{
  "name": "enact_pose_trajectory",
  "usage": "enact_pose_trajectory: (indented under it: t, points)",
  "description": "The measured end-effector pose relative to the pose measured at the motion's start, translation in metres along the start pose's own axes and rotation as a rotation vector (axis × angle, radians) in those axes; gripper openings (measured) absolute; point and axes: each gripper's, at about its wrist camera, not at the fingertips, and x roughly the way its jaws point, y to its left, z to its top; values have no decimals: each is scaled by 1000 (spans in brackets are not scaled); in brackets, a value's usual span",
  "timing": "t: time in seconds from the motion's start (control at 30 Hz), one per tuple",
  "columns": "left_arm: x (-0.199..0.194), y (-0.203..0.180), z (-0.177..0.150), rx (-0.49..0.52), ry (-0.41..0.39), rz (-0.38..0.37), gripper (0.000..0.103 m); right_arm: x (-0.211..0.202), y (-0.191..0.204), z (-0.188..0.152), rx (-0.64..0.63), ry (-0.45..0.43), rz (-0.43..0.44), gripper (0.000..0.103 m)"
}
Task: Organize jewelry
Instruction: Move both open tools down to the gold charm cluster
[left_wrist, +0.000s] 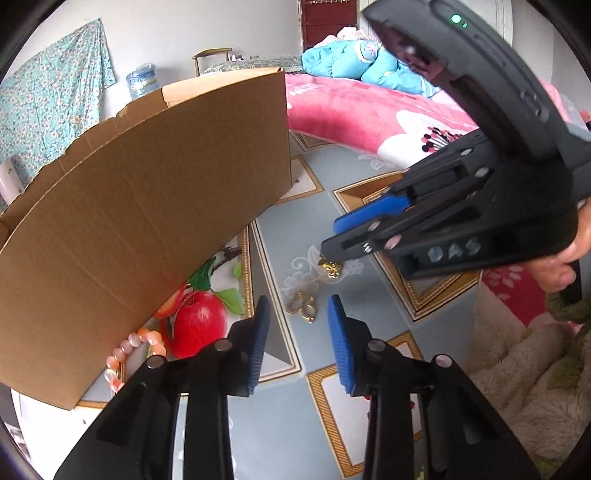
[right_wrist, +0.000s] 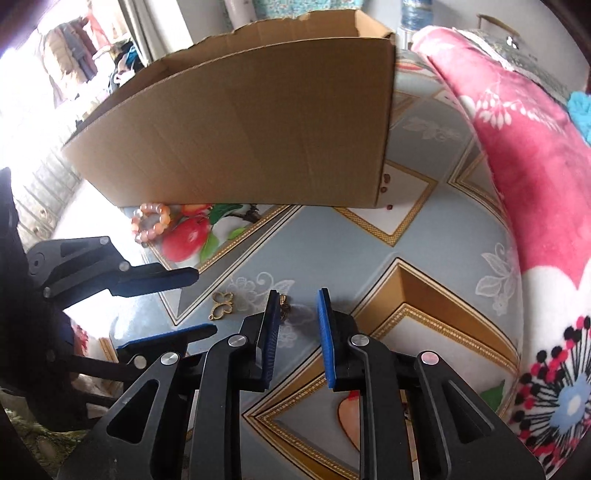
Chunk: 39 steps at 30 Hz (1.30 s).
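Note:
A gold butterfly-shaped pendant (left_wrist: 303, 305) (right_wrist: 222, 305) lies on the patterned tablecloth. A small gold trinket (left_wrist: 330, 266) (right_wrist: 284, 305) lies beside it, at the tips of my right gripper (left_wrist: 330, 243) (right_wrist: 298, 300), which is open and low over the cloth. My left gripper (left_wrist: 298, 314) (right_wrist: 201, 302) is open, with the butterfly pendant just ahead between its fingers. A pink and orange bead bracelet (left_wrist: 127, 352) (right_wrist: 151, 222) lies against the foot of the open cardboard box (left_wrist: 147, 206) (right_wrist: 258, 129).
The tablecloth (left_wrist: 280, 435) (right_wrist: 436, 236) is grey-blue with gold frames and a printed apple. A pink flowered blanket (left_wrist: 369, 114) (right_wrist: 535, 177) borders the right side. Small dark red beads (right_wrist: 386, 184) lie by the box corner. A fluffy cream cloth (left_wrist: 524, 369) lies nearby.

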Motion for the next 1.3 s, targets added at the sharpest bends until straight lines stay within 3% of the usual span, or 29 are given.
enact_pose_trajectory:
  t: [0.1, 0.37, 0.57, 0.7, 1.3]
  points:
    - [5, 0, 3, 16, 19, -13, 31, -6, -14, -3, 69, -21, 66, 19]
    - [13, 1, 8, 56, 51, -46, 31, -13, -26, -3, 121, -51, 108, 20]
    - [15, 1, 11, 80, 68, -88, 17, -17, -28, -1, 132, -66, 115, 20]
    - [14, 1, 11, 86, 85, -101, 16, -14, -25, 0, 143, -73, 127, 20]
    - [0, 3, 7, 51, 74, -59, 15, -26, -26, -5, 138, -101, 139, 21]
